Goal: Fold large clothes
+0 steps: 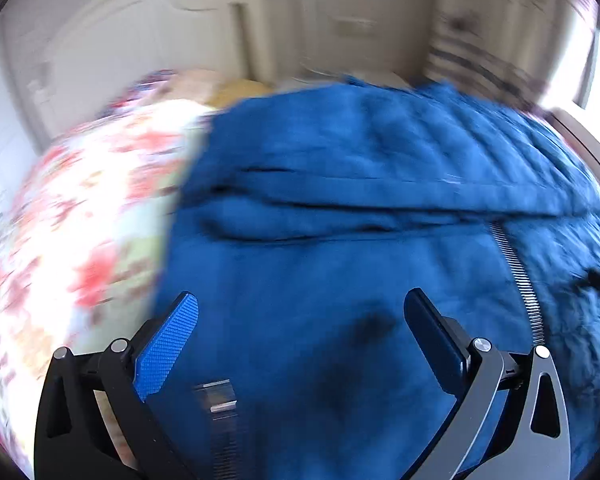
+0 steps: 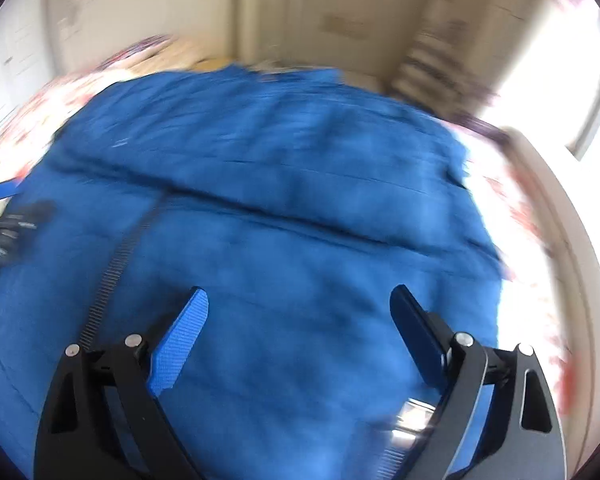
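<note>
A large blue fleece garment (image 1: 340,208) lies spread on a floral bedsheet (image 1: 80,240), with a fold across its middle and a dark zipper (image 1: 520,276) running down it. My left gripper (image 1: 300,304) is open and empty just above the garment's near left part. The same garment (image 2: 280,200) fills the right wrist view, its zipper (image 2: 116,272) at the left. My right gripper (image 2: 300,300) is open and empty above the garment's near right part. Both views are motion-blurred.
The floral sheet shows at the right too (image 2: 528,240), with the bed's wooden edge (image 2: 572,240) beyond. Cream wardrobe doors (image 1: 140,40) and a bright window (image 2: 560,80) stand behind. Part of the other gripper (image 2: 4,224) shows at the far left.
</note>
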`<action>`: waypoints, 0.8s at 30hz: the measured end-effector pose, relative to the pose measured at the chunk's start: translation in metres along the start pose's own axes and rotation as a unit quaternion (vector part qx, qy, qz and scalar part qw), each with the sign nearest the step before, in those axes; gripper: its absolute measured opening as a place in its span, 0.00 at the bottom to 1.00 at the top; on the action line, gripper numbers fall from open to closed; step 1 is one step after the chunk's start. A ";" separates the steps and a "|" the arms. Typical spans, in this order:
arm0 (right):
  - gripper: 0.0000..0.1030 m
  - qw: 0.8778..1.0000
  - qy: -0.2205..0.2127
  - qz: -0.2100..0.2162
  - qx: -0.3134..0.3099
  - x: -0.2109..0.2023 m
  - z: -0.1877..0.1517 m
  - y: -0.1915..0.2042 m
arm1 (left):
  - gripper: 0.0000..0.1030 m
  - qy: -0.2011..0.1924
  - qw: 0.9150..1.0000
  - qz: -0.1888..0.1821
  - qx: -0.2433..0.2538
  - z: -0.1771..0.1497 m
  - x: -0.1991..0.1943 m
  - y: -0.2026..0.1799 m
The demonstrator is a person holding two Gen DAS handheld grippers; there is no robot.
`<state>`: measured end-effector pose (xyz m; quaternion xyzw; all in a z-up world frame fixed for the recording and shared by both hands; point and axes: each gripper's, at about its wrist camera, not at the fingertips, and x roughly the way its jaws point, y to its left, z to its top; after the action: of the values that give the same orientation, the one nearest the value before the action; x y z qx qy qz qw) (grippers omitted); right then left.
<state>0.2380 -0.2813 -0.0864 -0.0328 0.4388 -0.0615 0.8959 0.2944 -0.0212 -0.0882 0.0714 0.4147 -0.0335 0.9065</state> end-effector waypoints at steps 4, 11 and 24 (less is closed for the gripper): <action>0.97 0.997 0.009 0.037 0.068 0.011 -0.030 -0.046 | 0.96 0.059 0.995 -0.031 -0.069 -0.019 0.021 0.052; 0.98 0.997 0.013 0.040 0.067 0.014 -0.029 -0.048 | 0.96 0.053 0.995 -0.027 -0.085 -0.020 0.019 0.060; 0.97 0.990 -0.016 0.069 -0.125 -0.062 -0.105 0.068 | 0.96 0.009 0.992 -0.026 0.124 -0.094 -0.066 -0.051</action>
<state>0.1230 -0.2059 -0.1094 -0.1150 0.4301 0.0564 0.8936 0.1749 -0.0571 -0.1042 0.1723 0.4170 -0.1077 0.8859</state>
